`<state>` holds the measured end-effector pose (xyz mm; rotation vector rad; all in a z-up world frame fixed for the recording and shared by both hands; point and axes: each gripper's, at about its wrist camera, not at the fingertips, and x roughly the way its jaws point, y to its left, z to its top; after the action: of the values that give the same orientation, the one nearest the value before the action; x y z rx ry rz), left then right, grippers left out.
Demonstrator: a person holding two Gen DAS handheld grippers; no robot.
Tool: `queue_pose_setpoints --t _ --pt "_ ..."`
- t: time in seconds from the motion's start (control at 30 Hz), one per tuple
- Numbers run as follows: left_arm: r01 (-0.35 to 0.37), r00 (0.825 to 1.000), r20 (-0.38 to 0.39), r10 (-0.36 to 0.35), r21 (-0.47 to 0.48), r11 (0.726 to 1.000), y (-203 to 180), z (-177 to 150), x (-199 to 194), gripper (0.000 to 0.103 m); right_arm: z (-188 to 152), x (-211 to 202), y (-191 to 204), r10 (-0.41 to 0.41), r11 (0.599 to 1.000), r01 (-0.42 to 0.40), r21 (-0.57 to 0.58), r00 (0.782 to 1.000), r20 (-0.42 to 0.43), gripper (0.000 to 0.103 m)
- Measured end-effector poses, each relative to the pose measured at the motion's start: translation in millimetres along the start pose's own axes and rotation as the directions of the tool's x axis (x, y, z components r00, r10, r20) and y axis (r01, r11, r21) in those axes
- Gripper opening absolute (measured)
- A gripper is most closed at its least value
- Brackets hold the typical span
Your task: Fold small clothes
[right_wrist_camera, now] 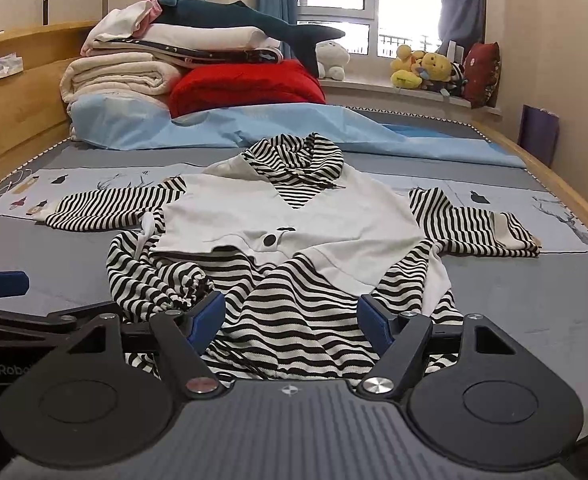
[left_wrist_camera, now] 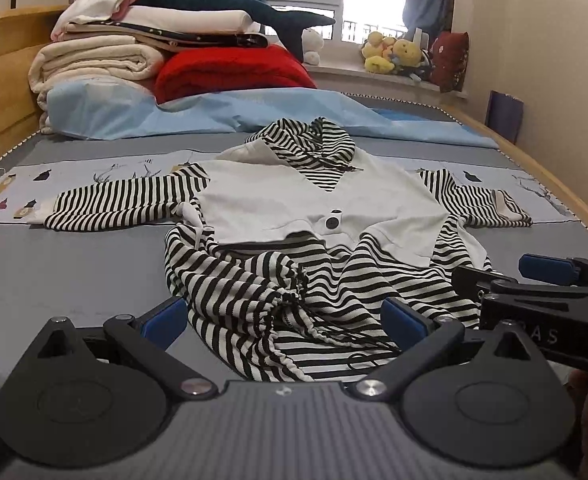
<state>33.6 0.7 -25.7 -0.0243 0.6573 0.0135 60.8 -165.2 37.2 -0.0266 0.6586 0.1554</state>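
Observation:
A small black-and-white striped hooded top with a white front panel (left_wrist_camera: 277, 200) (right_wrist_camera: 334, 220) lies face up on the grey bed cover (left_wrist_camera: 73, 264), sleeves spread to both sides. Its gathered striped hem is rumpled at the near edge. My left gripper (left_wrist_camera: 285, 320) is open, its blue pads either side of the hem's left part, not pressing it. My right gripper (right_wrist_camera: 291, 316) is open too and stands wide over the hem's right part, with striped cloth lying between its fingers. The two grippers sit side by side, and the right one shows at the left wrist view's right edge.
Folded blankets (left_wrist_camera: 93, 60), a red cushion (left_wrist_camera: 229, 72) and a dark plush shark (left_wrist_camera: 229, 0) are piled at the bed's far end on a light blue sheet (left_wrist_camera: 141, 116). Wooden bed rails run along both sides. Plush toys (right_wrist_camera: 426, 68) sit on the window sill.

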Motion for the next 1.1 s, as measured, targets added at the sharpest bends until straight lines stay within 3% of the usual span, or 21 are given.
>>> queue_pose_setpoints --t 1.1 --pt "-0.002 1.0 -0.001 0.002 0.002 1.0 -0.8 0.7 0.2 0.103 0.4 -0.1 0.7 0.005 1.0 -0.005 -0.004 1.0 0.002 0.071"
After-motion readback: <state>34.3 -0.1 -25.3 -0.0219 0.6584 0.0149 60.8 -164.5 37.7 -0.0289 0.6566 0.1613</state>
